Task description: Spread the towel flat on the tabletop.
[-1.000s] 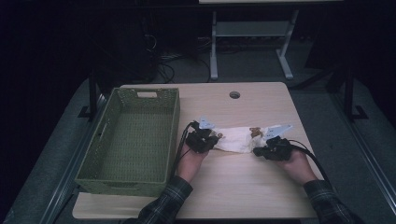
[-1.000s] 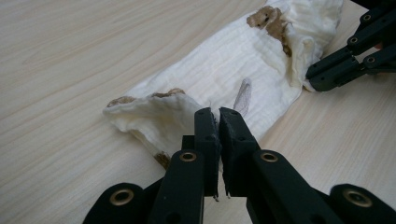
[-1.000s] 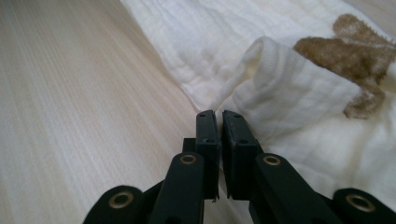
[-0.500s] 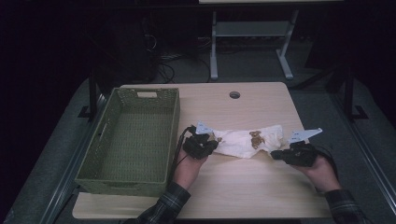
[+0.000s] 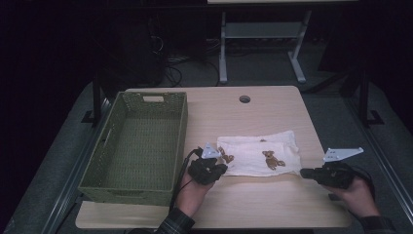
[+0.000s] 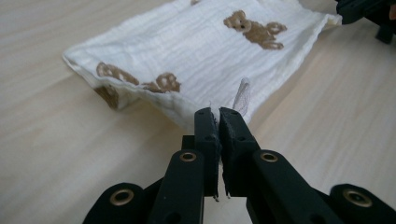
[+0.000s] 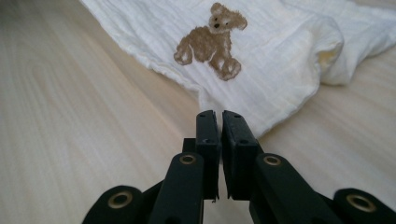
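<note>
A cream cloth (image 5: 255,155) printed with brown teddy bears lies spread flat on the wooden table, right of the basket. My left gripper (image 5: 222,168) is at the cloth's near left corner. In the left gripper view its jaws (image 6: 218,114) are shut, with a tuft of the cloth's edge (image 6: 210,51) pinched at their tips. My right gripper (image 5: 303,172) is at the near right corner. Its jaws (image 7: 219,115) are shut too, and the cloth's corner (image 7: 261,65) runs in between their tips. The cloth is stretched between the two grippers.
A green woven basket (image 5: 181,126) stands empty on the table's left half. A round cable hole (image 5: 244,99) sits near the far edge. The right gripper (image 6: 364,9) shows at the far end of the cloth in the left gripper view.
The right gripper has moved to the right and the left one a little to the left and nearer me. The bunched cloth between them has been drawn out flat.
</note>
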{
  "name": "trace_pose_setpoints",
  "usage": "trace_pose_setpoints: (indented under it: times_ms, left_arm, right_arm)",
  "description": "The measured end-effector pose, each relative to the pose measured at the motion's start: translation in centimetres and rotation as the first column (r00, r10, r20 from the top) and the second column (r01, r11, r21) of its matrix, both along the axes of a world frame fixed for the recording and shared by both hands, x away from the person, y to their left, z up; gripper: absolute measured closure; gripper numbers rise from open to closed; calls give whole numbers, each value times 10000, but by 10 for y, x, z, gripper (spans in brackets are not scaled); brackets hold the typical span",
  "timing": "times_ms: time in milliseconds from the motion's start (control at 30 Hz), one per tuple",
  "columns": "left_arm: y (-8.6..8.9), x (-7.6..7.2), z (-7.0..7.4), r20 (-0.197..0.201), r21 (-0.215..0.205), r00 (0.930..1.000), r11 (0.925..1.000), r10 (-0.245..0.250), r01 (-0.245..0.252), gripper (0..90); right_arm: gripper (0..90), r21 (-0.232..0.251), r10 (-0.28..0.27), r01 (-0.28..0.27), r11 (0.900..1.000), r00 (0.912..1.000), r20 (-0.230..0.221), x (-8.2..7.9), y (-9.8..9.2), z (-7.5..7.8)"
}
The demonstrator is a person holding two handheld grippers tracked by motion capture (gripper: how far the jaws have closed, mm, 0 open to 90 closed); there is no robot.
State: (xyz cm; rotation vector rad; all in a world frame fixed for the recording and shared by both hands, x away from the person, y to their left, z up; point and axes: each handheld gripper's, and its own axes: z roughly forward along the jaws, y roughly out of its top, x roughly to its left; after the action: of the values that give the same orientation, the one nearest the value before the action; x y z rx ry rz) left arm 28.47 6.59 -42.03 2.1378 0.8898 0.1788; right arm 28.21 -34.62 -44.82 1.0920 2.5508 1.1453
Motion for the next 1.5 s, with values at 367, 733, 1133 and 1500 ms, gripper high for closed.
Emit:
trace_pose_setpoints:
  times_ms: [367, 733, 1133, 1500]
  left_arm:
    - [-3, -27, -17, -732, 501, 9957, 9969, -563, 600, 854]
    - [-11, -24, -14, -688, 646, 9958, 9958, -608, 653, 643]
    - [-19, 40, 0, 14, 751, 9998, 9970, 174, -174, 620]
    - [-24, 101, -16, 420, 1250, 9939, 9865, 1015, -1060, 627]
  right_arm:
    - [848, -66, 278, -280, 9996, 9990, -338, -29, -6, -6]
    - [702, 67, 246, -245, 9997, 9995, -221, -26, -8, -2]
    - [698, -88, -106, 112, 9999, 9980, 622, 25, 7, 13]
    - [695, -51, -572, 578, 9983, 9951, 803, 98, 10, 17]
